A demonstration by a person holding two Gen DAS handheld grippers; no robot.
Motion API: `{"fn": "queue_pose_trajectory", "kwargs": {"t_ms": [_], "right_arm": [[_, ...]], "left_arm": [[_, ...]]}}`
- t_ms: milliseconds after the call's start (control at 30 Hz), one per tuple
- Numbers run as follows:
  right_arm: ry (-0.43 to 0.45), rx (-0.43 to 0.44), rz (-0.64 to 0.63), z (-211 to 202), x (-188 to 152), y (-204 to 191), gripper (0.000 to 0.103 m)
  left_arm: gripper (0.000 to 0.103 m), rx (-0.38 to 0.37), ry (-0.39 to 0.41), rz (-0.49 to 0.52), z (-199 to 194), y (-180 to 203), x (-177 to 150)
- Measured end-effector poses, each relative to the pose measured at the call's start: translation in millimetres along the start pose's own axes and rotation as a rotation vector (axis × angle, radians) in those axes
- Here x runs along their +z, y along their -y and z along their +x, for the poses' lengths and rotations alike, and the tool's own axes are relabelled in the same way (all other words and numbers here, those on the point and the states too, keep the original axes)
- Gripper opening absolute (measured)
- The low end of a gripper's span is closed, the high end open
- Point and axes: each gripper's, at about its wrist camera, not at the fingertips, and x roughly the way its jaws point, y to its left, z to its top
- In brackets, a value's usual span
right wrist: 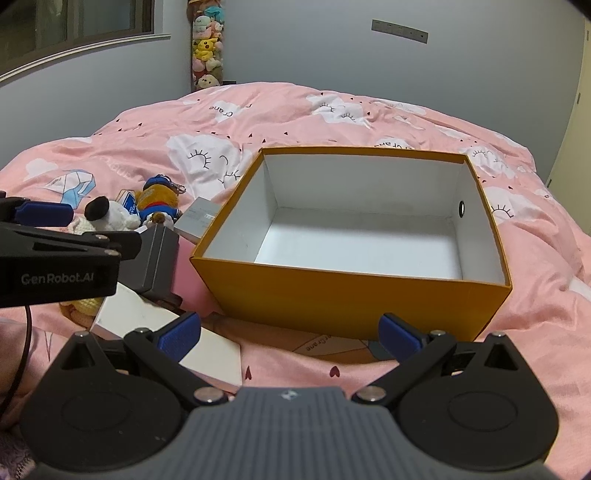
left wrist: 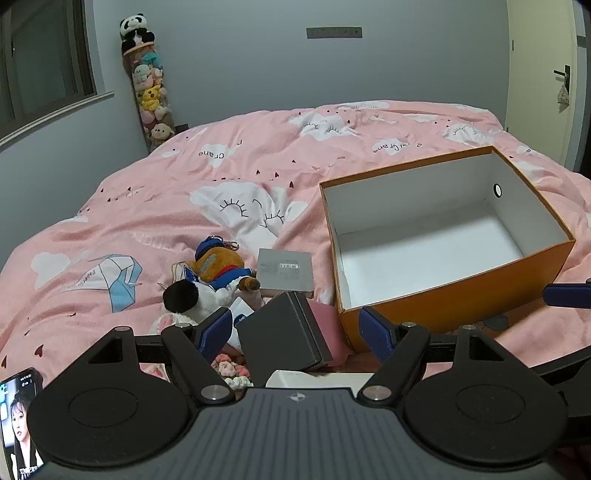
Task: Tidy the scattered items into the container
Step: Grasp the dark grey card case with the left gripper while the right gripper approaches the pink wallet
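On the pink duvet, orange box with nothing inside, left claw and right claw both spread wide

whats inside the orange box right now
Nothing: the orange box shows only its bare white floor and walls. The strip of floor right behind its near wall is hidden from both cameras.

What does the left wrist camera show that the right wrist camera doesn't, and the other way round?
Only the left wrist view shows the phone with a lit screen at lower left, the panda plush atop the toy column, and the door handle.

Only the right wrist view shows the left gripper's side with its printed label.

Both show the empty orange box, dark grey box, dog plush, bear keychain and pink duvet. Both grippers are open, holding nothing.
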Motion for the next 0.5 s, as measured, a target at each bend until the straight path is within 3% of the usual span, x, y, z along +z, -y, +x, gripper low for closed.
{"fn": "queue_pose_trajectory", "kwargs": {"t_ms": [500], "right_arm": [[0.085, 0.048, -0.008, 9.8, 26.0, -1.5, 0.102]], "left_arm": [[0.089, 0.016, -0.033, -0.034, 12.4, -15.1, 4.2]]}}
